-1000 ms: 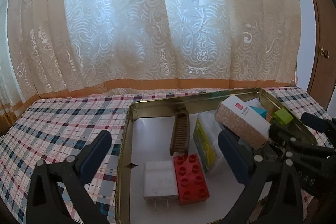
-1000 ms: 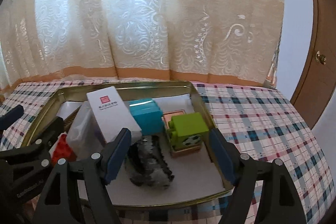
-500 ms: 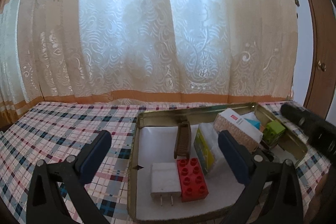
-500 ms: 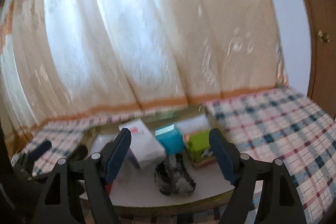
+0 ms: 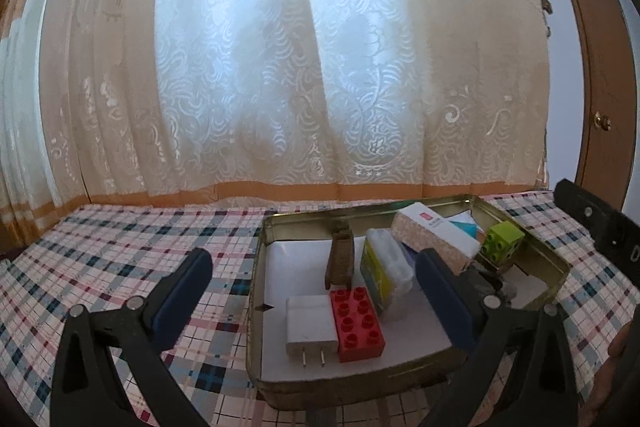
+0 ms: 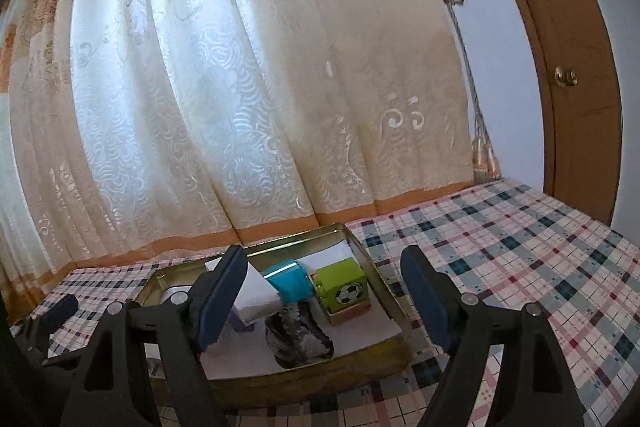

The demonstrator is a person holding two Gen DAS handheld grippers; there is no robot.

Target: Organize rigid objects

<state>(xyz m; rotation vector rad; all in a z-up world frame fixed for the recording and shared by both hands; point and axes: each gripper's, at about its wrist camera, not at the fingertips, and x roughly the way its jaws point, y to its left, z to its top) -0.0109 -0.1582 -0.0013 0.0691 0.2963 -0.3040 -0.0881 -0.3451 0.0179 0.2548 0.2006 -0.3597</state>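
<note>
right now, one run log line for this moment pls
phase: both grippers clear of tray | left gripper: open, empty | right gripper: open, empty | tray: holds red brick, white plug, green block

A cream lace curtain (image 5: 304, 67) with an orange band hangs far ahead of the claw. A checked tablecloth (image 5: 132, 247) spreads beneath and to both sides. A wooden door (image 6: 576, 75) with a brass knob (image 6: 565, 77) stands off right, a tassel cord (image 6: 482, 147) beside it.

Black gripper frames (image 5: 316, 291), blue fingers (image 5: 180, 291) (silver screws).
</note>
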